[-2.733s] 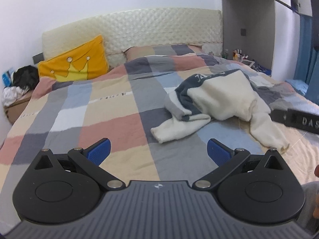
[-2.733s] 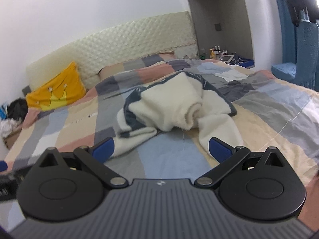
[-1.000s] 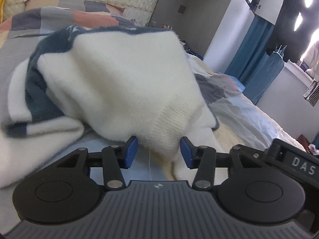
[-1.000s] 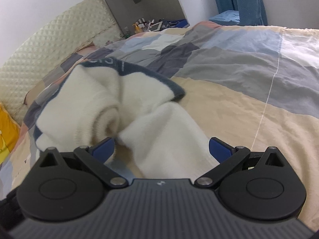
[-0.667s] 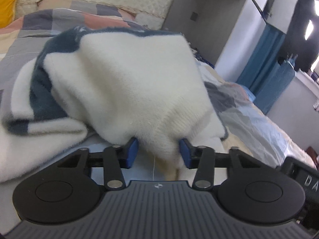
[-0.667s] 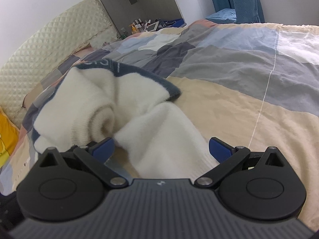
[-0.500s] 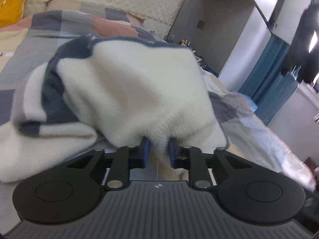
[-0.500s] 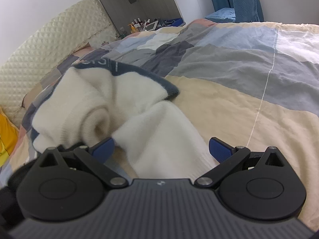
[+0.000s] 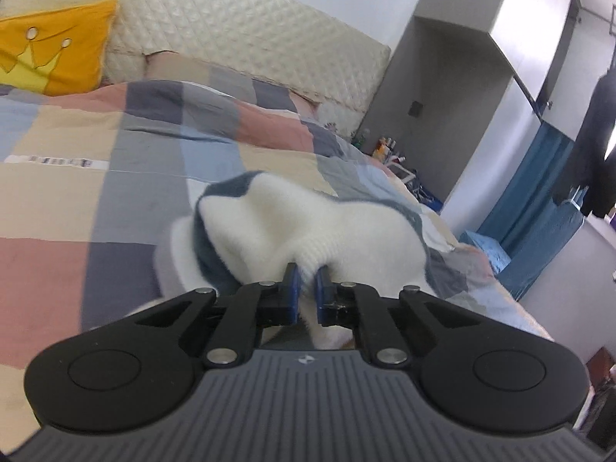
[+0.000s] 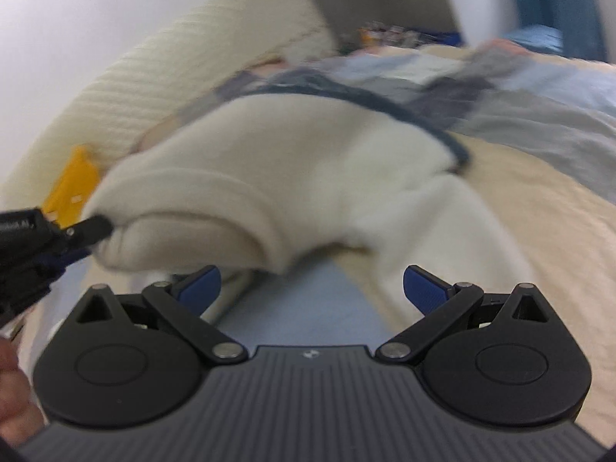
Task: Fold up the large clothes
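**Left clamps the hem, right waits wide**

The cream sweater (image 9: 308, 223) with its blue-grey trim sits bunched on the patchwork bed (image 9: 115, 154), its ribbed hem raised. The left hand-held gripper (image 9: 306, 292) pinches that hem tight between its blue pads. The right hand-held gripper (image 10: 312, 288) hangs wide apart, empty, just near of the sweater. Far left, a yellow crown pillow (image 9: 54, 46) leans against the quilted headboard (image 9: 231, 38).

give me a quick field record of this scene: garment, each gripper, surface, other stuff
garment: white sweater with dark blue trim, crumpled
left gripper: shut on the sweater's ribbed edge
right gripper: open, nothing between the pads, close to the sweater
surface: bed with patchwork duvet
other: yellow crown pillow by the quilted headboard
fold: not yet begun
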